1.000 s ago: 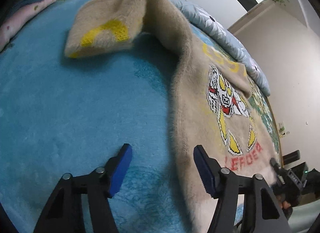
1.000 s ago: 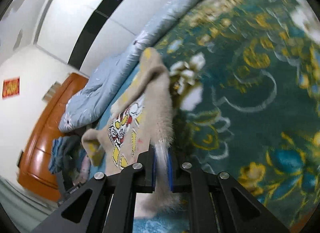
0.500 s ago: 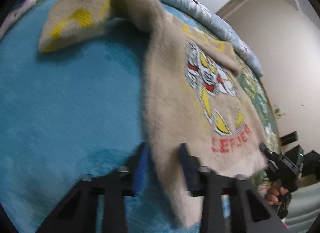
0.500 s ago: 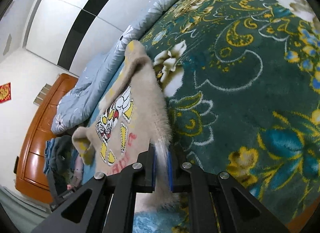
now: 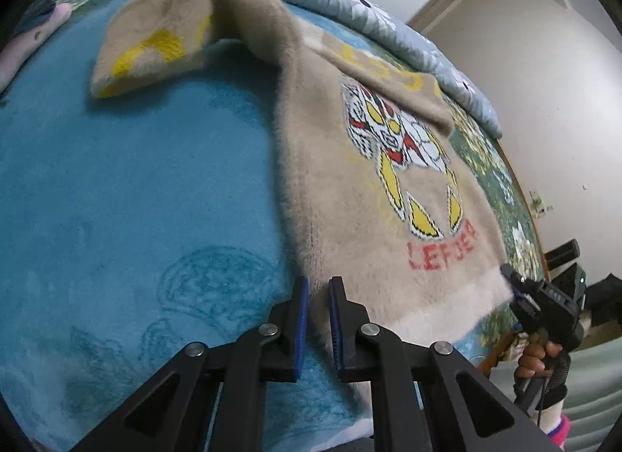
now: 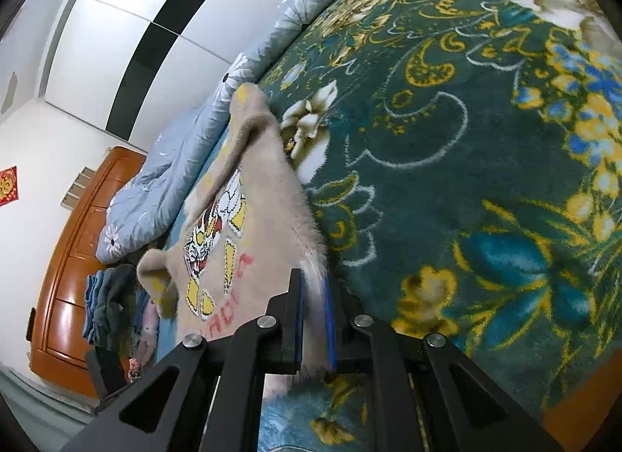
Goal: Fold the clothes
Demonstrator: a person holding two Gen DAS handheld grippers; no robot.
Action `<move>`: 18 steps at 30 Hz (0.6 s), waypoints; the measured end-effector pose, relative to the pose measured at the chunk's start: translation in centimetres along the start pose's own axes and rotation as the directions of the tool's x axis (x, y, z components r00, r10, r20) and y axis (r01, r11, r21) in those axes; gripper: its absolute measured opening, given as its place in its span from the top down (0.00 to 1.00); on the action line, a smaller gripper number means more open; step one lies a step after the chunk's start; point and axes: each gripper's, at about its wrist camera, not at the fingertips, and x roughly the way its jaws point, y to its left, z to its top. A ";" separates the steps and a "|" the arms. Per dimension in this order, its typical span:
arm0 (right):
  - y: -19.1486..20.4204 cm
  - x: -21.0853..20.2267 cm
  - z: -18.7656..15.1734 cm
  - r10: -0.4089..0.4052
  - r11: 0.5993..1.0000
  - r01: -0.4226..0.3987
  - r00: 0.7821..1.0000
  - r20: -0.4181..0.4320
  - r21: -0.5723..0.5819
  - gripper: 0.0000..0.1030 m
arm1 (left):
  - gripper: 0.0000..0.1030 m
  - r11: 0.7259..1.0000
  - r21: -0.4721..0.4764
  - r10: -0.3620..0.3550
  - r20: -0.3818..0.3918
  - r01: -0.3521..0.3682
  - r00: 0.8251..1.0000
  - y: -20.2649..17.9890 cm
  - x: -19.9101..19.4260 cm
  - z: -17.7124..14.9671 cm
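Observation:
A fuzzy beige sweater point(image 5: 350, 164) with a cartoon figure and red letters lies on a blue and green blanket point(image 5: 136, 180). Its left sleeve point(image 5: 155, 47) is folded out to the left. My left gripper point(image 5: 318, 296) is shut on the sweater's left hem corner. My right gripper point(image 6: 313, 296) is shut on the right hem corner of the sweater point(image 6: 256, 226), and it also shows in the left wrist view point(image 5: 509, 277), held by a hand. The hem is stretched between the two grippers.
A grey-blue flowered quilt point(image 5: 350, 1) is bunched along the far edge of the bed, also in the right wrist view point(image 6: 175, 164). A pile of clothes point(image 6: 112, 304) lies by an orange wooden cabinet point(image 6: 66, 277). The green flowered blanket part point(image 6: 466, 141) spreads to the right.
My left gripper moved right onto the hem's left corner and closed on it. My right gripper stayed shut on the other corner while the sweater settled flatter.

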 end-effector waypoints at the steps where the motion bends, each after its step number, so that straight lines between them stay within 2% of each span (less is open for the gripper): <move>1: 0.0 -0.2 0.1 -0.004 1.000 0.004 1.000 0.002 -0.007 0.89 | 0.88 0.999 0.015 0.032 0.017 -0.033 0.999 -0.3 -0.4 0.3; 3: 0.2 -0.6 0.3 -0.029 0.999 0.030 0.999 0.016 -0.028 0.89 | 0.87 0.997 0.022 0.076 0.058 -0.078 0.995 -0.7 -1.5 1.0; 6: 1.1 -1.9 1.2 -0.117 0.989 0.123 0.990 0.075 -0.085 0.89 | 0.68 0.996 -0.065 0.071 0.130 -0.063 0.989 -0.2 -3.1 3.0; 7: 1.5 -2.2 1.6 -0.142 0.982 0.152 0.985 0.095 -0.108 0.89 | 0.58 0.993 -0.104 0.075 0.164 -0.059 0.984 -0.2 -3.5 4.0; 8: 2.1 -2.2 1.8 -0.150 0.978 0.162 0.984 0.100 -0.129 0.89 | 0.55 0.988 -0.139 0.090 0.196 -0.063 0.977 -0.3 -3.8 4.9; 10: 3.4 -1.9 2.3 -0.158 0.970 0.174 0.982 0.104 -0.170 0.81 | 0.41 0.977 -0.209 0.101 0.257 -0.047 0.961 -0.8 -4.2 6.9; 11: 4.0 -1.8 2.5 -0.162 0.965 0.180 0.981 0.106 -0.190 0.68 | 0.30 0.970 -0.242 0.095 0.291 -0.023 0.952 -1.2 -4.3 7.9; 12: 4.8 -1.3 2.7 -0.168 0.958 0.186 0.981 0.101 -0.217 0.58 | 0.26 0.960 -0.281 0.098 0.329 -0.002 0.939 -1.5 -4.3 8.8; 13: 5.6 -0.8 3.0 -0.174 0.950 0.193 0.980 0.095 -0.245 0.54 | 0.20 0.948 -0.318 0.106 0.365 0.016 0.925 -1.8 -4.3 9.7; 16: 8.0 1.2 3.7 -0.206 0.913 0.220 0.975 0.079 -0.342 0.52 | 0.14 0.912 -0.411 0.182 0.432 0.014 0.883 -2.1 -3.9 11.1; 17: 8.9 2.2 4.0 -0.225 0.894 0.236 0.972 0.075 -0.380 0.46 | 0.14 0.900 -0.435 0.210 0.443 0.004 0.871 -2.1 -3.6 11.3; 18: 9.9 3.2 4.3 -0.245 0.873 0.252 0.967 0.071 -0.417 0.35 | 0.14 0.894 -0.448 0.234 0.449 -0.009 0.862 -1.9 -3.3 11.4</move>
